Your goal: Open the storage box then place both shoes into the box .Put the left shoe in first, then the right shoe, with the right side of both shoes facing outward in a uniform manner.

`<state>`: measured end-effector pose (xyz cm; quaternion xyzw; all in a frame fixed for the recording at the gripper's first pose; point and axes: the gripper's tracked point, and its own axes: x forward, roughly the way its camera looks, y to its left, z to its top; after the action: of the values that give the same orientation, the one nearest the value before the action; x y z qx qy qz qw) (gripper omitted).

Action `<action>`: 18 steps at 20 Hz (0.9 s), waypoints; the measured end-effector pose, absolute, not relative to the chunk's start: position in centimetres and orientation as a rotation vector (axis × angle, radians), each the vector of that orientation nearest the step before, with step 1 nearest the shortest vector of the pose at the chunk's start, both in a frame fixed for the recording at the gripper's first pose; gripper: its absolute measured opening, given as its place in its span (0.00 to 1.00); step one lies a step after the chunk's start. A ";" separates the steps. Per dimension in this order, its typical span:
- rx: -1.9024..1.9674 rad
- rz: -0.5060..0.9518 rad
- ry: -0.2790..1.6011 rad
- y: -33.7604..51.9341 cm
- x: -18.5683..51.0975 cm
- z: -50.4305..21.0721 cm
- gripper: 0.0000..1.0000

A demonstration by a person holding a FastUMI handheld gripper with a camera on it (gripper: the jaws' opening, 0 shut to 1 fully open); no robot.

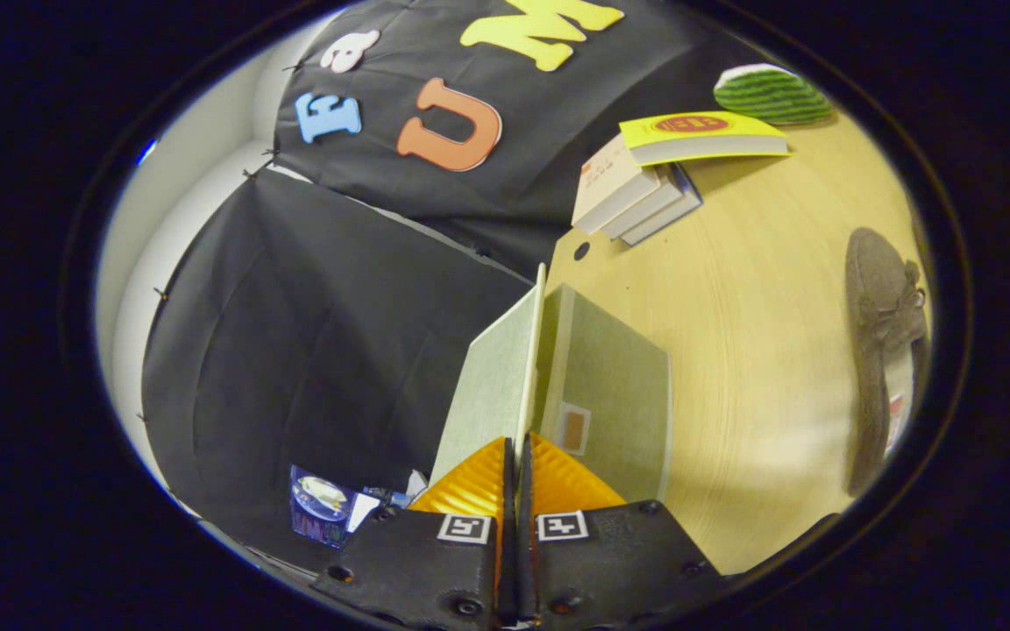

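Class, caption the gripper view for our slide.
Gripper shut on the storage box lid, lifting it open; brown shoe waits on the table.

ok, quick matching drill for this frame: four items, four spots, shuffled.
Items:
1. pale green box lid
2. grey suede shoe
3. yellow-covered book
4. green striped round object

Spots:
A. on top of the book stack
B. lying on the wooden table, off to the side of the box
C. pinched edge-on at the fingers
D. at the table's far edge, beyond the books

Pairs: 1-C, 2-B, 3-A, 4-D
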<state>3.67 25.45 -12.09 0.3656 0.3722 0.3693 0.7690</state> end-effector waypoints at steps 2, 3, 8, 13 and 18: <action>0.811 0.839 0.774 26.5 2.9 -9.9 0.06; 0.809 0.852 0.759 26.9 2.6 -8.9 0.06; 0.762 0.902 0.697 30.4 1.2 -3.8 0.06; 0.653 1.007 0.661 36.8 -0.5 0.1 0.06; 0.507 1.078 0.646 43.4 -2.1 1.1 0.13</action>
<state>-2.13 43.41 1.08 0.2348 0.2990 0.4985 0.7791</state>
